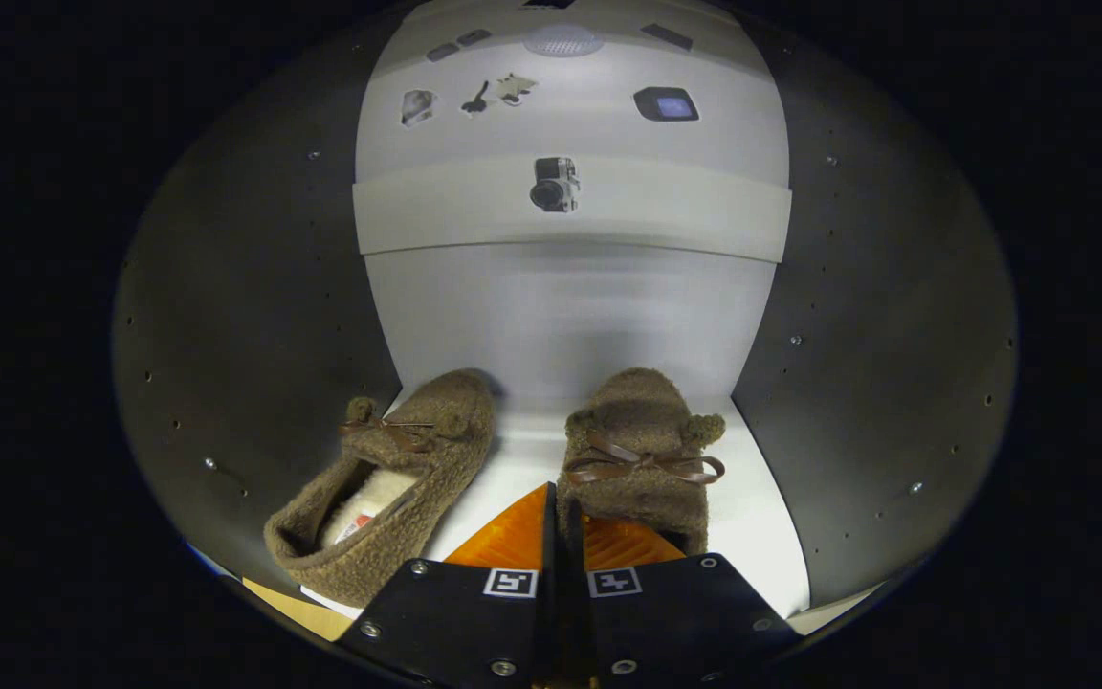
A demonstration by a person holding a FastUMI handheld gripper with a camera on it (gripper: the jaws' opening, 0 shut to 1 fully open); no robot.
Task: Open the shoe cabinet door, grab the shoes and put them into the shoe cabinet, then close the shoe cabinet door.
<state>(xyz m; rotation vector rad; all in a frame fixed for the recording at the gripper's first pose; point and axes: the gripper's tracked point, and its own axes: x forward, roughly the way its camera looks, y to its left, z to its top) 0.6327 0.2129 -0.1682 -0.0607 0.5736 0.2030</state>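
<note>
Two brown fuzzy slippers with small bows rest on the white floor of the shoe cabinet (761, 536). The left slipper (388, 488) lies just ahead and to the left of my fingers, angled, with its pale lining showing. The right slipper (642, 450) stands straight, its heel end at my fingertips. My gripper (559, 502) is shut on the right slipper's inner side wall near the heel. One finger (513, 541) is outside the slipper and the other reaches into its opening.
Dark side panels (254, 316) with small screws and peg holes close in on both sides. The white back wall (570, 306) stands beyond the slippers, with a shelf edge (570, 215) above bearing small picture stickers. A strip of wooden floor (297, 608) shows beside the cabinet's front edge.
</note>
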